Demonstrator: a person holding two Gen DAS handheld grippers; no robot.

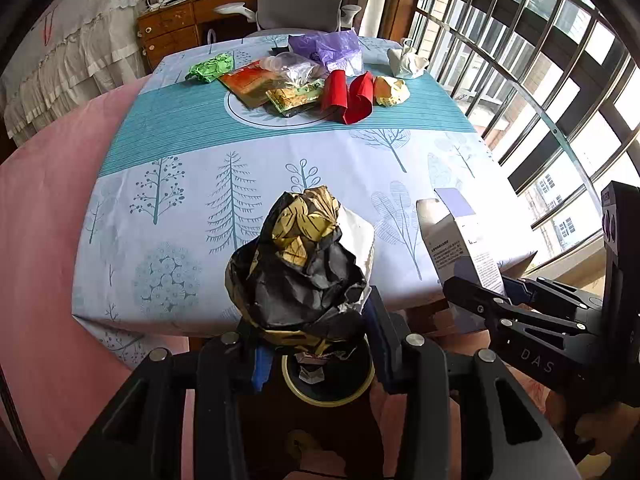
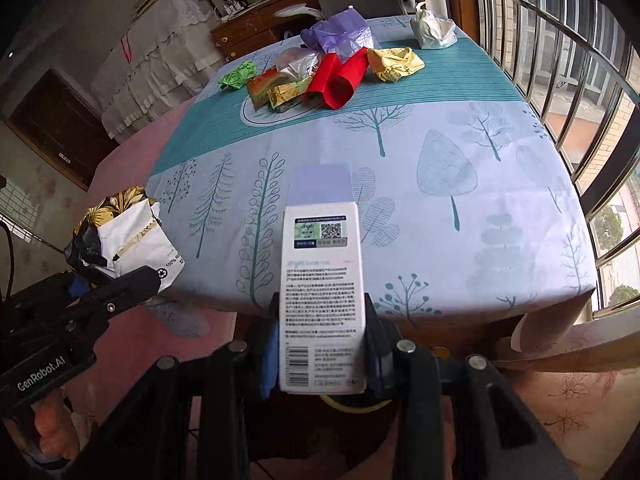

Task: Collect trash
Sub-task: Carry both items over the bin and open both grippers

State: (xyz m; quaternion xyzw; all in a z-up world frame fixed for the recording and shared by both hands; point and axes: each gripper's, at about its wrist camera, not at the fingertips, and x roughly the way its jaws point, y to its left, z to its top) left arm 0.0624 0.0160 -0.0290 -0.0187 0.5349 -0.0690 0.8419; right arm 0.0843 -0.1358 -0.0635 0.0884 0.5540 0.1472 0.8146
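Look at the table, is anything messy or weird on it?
Yes. A heap of trash sits on the far part of the table: a curled red paper, a crumpled green wrapper, a purple plastic bag and a crushed yellow wrapper, piled untidily around a white plate.

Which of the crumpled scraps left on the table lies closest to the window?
The pale grey-white wad at the far corner, beside the window bars; the yellow and green wads lie further in.
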